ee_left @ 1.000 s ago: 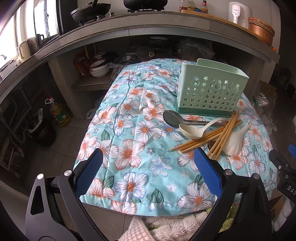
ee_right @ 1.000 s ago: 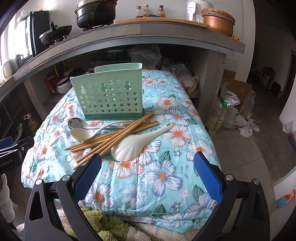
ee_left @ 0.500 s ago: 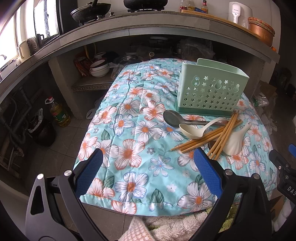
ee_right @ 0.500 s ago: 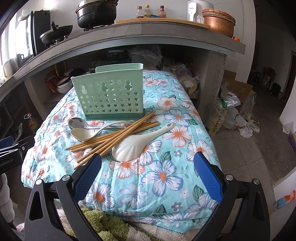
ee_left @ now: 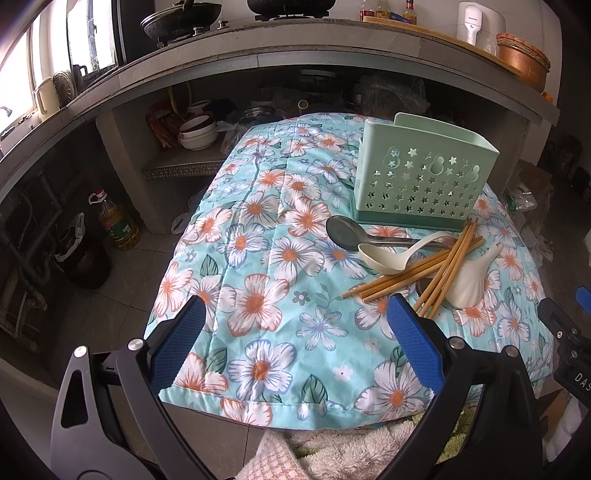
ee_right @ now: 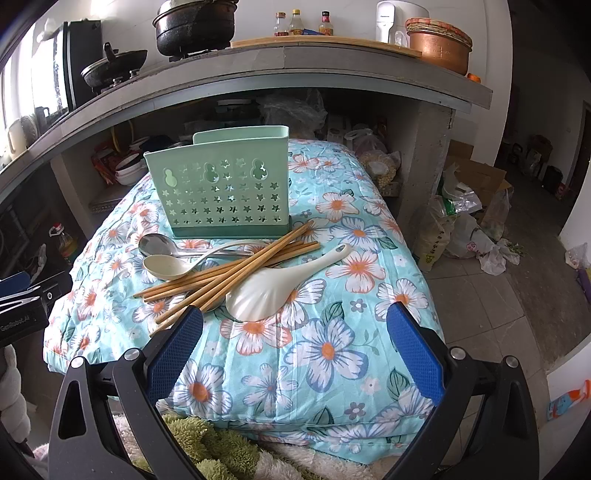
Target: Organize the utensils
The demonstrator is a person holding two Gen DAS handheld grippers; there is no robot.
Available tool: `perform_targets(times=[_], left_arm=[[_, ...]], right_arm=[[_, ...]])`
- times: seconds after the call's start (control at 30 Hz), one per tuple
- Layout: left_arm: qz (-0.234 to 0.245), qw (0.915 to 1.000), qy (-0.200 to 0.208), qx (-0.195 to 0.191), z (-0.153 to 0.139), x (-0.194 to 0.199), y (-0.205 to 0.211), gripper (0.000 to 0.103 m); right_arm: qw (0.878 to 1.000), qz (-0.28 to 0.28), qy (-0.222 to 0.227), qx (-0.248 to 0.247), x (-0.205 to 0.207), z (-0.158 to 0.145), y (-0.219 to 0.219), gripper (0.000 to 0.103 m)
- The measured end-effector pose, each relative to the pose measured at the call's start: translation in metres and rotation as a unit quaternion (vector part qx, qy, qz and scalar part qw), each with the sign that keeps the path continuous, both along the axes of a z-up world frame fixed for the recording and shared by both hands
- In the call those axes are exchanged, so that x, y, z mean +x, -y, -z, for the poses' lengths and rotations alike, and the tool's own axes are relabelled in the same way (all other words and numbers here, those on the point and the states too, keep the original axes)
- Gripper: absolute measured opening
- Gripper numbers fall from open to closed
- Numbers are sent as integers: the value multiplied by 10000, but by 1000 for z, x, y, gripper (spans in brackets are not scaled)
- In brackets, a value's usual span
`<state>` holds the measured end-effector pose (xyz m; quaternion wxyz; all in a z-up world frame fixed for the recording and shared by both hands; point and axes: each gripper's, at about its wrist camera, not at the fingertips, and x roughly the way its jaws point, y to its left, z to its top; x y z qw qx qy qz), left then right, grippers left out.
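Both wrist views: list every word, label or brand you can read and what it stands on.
"DAS": cut off at the frame edge, on the right tool seen from the left wrist.
"GenRobot.AI": faint, on the left tool seen from the right wrist.
White appliance on the counter: brand mark too small to read.
Sauce bottles and oil bottle: labels blurred.

My right gripper (ee_right: 293, 345) gapes empty above worktop's near edge. Chopsticks (ee_right: 236, 271), white rice paddle (ee_right: 275, 286), two spoons (ee_right: 166, 258) heaped mid-worktop before green holder (ee_right: 221, 188).
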<state>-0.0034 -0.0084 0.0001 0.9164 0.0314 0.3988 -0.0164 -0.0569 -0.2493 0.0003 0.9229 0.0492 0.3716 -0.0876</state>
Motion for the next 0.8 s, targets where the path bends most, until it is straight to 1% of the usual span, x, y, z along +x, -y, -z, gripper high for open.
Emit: perform_targets(times=[0.13, 0.17, 0.27, 0.37, 0.47, 0.57, 0.7, 0.8], left_arm=[[29, 10000, -64, -24, 5, 0, 4, 95], [40, 9999, -100, -43, 13, 7, -2, 95], [96, 9996, -235, -97, 20, 17, 0, 95], [192, 9993, -291, -160, 24, 27, 1, 95], [269, 9990, -295, -184, 27, 39, 0, 95], [324, 9986, -356, -209, 31, 57, -2, 95], [349, 9987, -328, -193, 32, 80, -7, 95], [377, 9985, -316, -221, 33, 97, -9, 95]], right_arm=[[10000, 0, 48, -29, -1, -1, -2, 97], [10000, -10, 60, -29, -1, -1, -2, 97], [9999, -33, 132, -5, 3, -3, 1, 97], [9992, 48, 394, 15, 9, -10, 3, 97], [9969, 171, 725, 247, 17, -18, 4, 97], [9940, 109, 927, 576, 20, -20, -2, 97], [9934, -103, 666, 932, 23, -4, -10, 97], [9914, -93, 489, 1210, 25, 6, -9, 97]])
